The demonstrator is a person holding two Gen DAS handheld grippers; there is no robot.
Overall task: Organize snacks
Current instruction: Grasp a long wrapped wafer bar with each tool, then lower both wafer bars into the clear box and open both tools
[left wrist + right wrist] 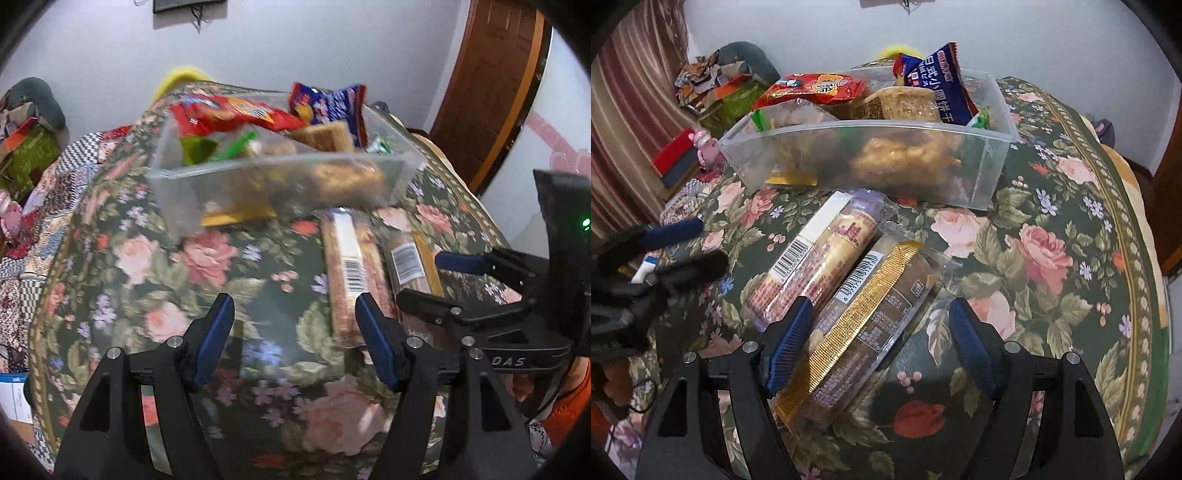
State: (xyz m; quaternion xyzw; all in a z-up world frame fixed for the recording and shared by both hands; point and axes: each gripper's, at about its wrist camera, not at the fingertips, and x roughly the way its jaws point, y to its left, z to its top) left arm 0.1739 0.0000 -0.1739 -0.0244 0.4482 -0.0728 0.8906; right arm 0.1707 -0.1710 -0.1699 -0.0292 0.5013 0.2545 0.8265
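**Two cookie rolls on the desk, both tongs spread wide**

The right tongs stand apart, straddling the near end of the gold-banded cookie roll; whether the blue pads touch its wrapper cannot be told. Just beside it, touching along its length, lies the white-labelled cookie roll, both flat on the floral cloth covering the desk. Beyond their far ends sits the clear plastic bin, packed with snacks: a red packet, a blue biscuit bag sticking up, and a bag of golden-brown pieces pressed against the front wall. The left tongs hover wide apart over bare cloth, gripping nothing, with the white-labelled roll just beside their right finger.
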